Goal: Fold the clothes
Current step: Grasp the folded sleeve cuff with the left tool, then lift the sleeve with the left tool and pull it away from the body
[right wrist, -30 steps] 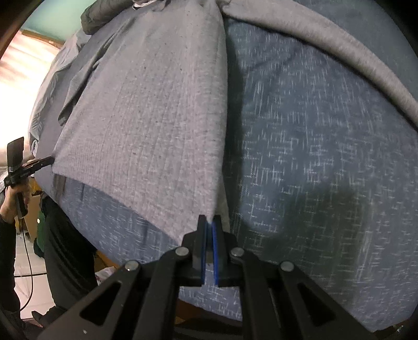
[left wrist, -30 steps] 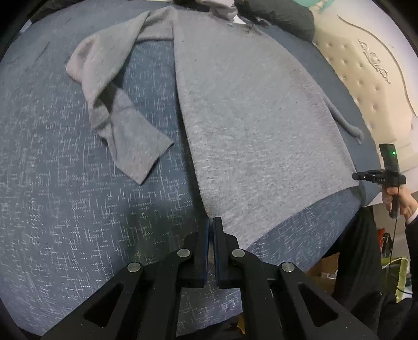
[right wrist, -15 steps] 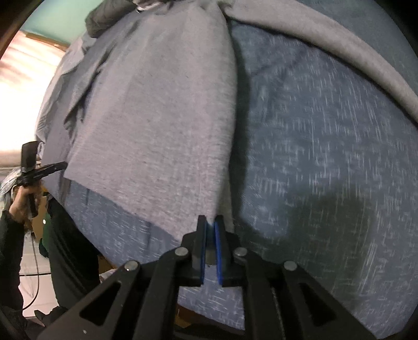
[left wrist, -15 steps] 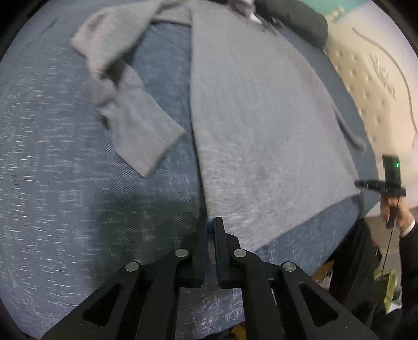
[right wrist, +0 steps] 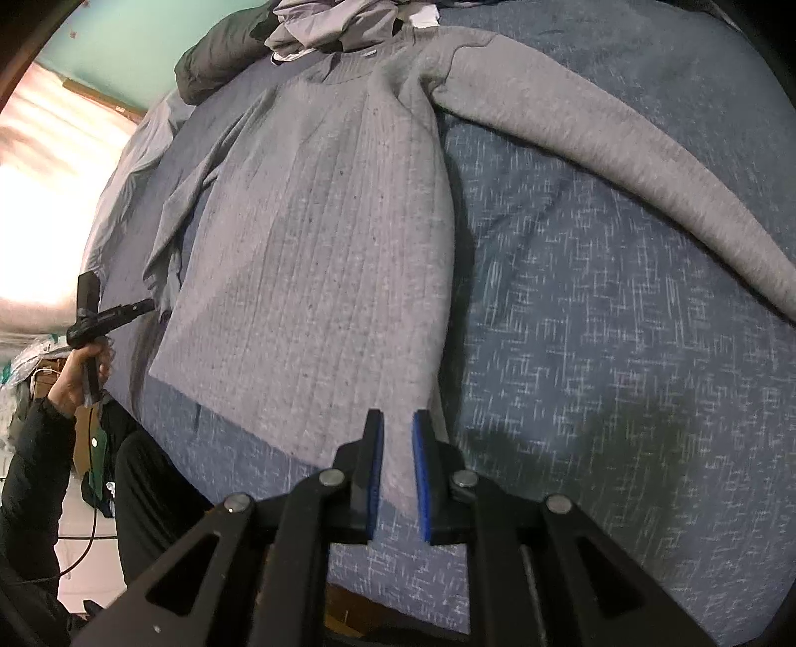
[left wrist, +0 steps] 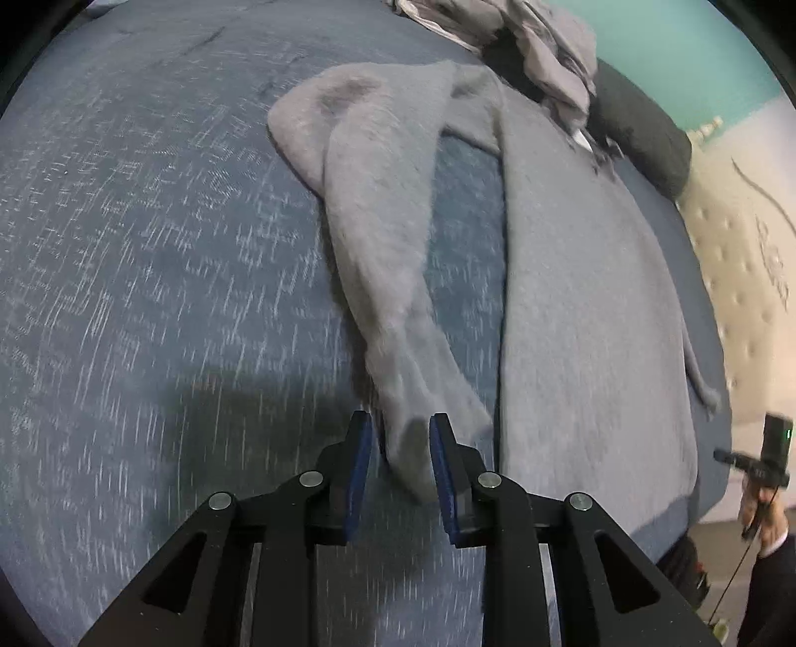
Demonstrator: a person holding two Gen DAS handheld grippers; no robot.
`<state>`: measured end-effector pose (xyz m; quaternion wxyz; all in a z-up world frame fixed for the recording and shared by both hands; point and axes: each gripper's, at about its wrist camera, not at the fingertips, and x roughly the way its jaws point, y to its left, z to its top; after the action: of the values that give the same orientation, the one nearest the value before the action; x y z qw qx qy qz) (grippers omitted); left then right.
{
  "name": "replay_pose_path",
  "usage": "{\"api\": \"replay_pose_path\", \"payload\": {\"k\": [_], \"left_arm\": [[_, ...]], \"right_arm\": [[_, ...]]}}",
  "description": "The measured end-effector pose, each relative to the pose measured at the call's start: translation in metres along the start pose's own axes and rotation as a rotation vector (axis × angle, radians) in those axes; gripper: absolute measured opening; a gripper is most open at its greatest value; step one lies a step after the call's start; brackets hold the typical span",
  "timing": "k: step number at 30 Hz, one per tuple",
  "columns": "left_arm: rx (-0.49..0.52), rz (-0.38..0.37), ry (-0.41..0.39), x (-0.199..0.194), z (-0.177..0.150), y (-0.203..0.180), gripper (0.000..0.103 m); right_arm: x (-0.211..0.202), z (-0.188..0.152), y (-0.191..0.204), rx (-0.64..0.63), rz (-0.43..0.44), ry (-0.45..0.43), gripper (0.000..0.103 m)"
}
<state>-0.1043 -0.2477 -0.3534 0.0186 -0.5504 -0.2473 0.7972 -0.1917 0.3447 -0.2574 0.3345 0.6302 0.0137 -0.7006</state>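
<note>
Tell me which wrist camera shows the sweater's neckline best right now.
The right wrist view: the sweater lies spread lengthwise there, and its neckline shows at the top, below a heap of grey clothes. In the left wrist view the neckline area is blurred and partly covered by that heap.

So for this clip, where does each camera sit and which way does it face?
Left wrist: on the left tool, looking along its open fingers at the sweater's sleeve cuff on the blue bedspread.
Right wrist: on the right tool, open, facing the sweater's hem corner; a hand holds a device far left.
Shared: the same grey sweater and bedspread.
</note>
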Motion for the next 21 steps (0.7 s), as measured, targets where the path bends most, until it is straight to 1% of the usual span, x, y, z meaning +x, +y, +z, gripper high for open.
{"api": "replay_pose_path", "payload": {"k": [3,5,6,8,11,15,21], "left_arm": [[0.013,0.014,0.000,0.006,0.011,-0.001,0.024],[0.036,0.022,0.000,0.010,0.021,-0.004,0.009],[0.050,0.031,-0.007,0.009,0.025,-0.007,0.004],[0.084,0.051,-0.020,0.002,0.032,-0.012,0.004],[0.162,0.085,-0.041,-0.007,0.040,-0.032,0.004],[0.238,0.112,-0.029,-0.003,0.043,-0.058,0.004],[0.327,0.125,0.031,0.035,0.037,-0.099,0.004]], "right_arm": [[-0.002,0.001,-0.004,0.001,0.006,0.005,0.011],[0.002,0.003,-0.005,0.004,0.004,0.014,0.011],[0.006,0.003,-0.005,0.005,0.003,0.018,0.011],[0.011,0.004,-0.005,0.008,0.002,0.025,0.011],[0.016,0.007,-0.007,0.009,-0.007,0.033,0.011],[0.020,0.008,-0.010,0.026,-0.003,0.032,0.011],[0.019,0.006,-0.006,0.016,-0.003,0.038,0.011]]}}
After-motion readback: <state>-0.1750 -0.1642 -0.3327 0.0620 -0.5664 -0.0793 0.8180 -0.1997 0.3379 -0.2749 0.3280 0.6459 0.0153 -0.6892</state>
